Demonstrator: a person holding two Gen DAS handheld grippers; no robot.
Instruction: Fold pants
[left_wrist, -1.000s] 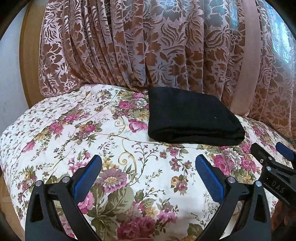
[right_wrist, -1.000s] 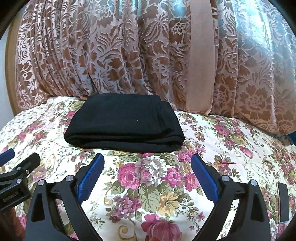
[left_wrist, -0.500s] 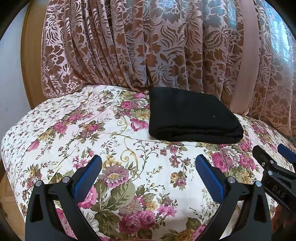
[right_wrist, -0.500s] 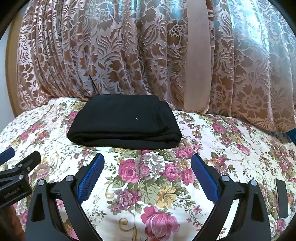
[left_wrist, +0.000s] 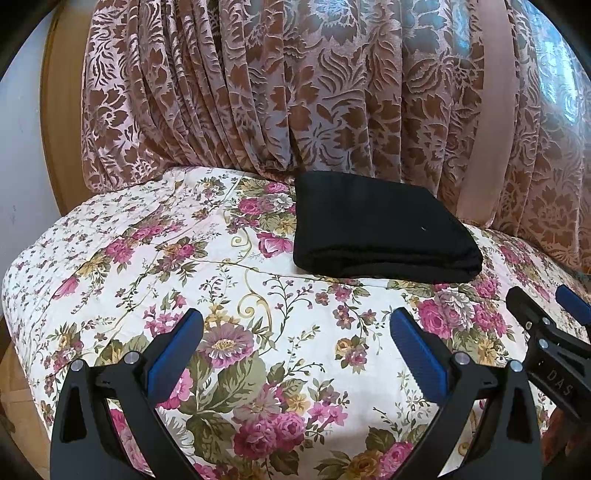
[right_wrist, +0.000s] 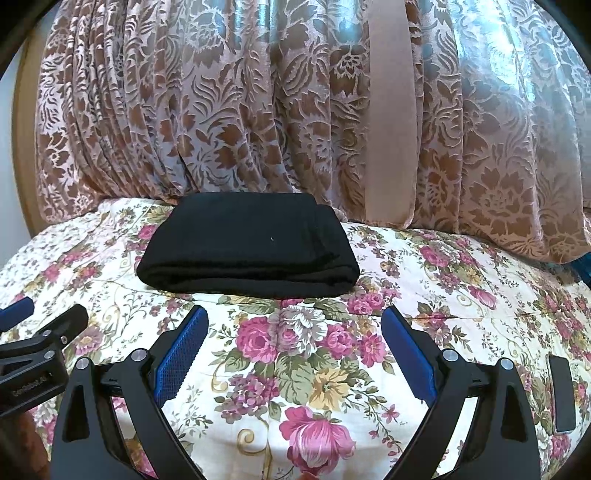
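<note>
Black pants (right_wrist: 247, 247), folded, far on bed (right_wrist: 461, 280); your left gripper (left_wrist: 295, 343) and right gripper (right_wrist: 295, 339) released, near. Snagging would undo folds.

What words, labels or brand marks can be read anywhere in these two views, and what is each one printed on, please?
"DAS": on the right gripper body, seen at the left wrist view's edge; possibly cut off.
"GenRobot.AI": on the left gripper body, in the right wrist view; small, partly blurred.
Folded black pants, bedspread, curtain: no text.

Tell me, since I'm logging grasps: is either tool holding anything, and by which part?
Nothing is held. The left tool and right tool are open, short of the folded black pants.
</note>
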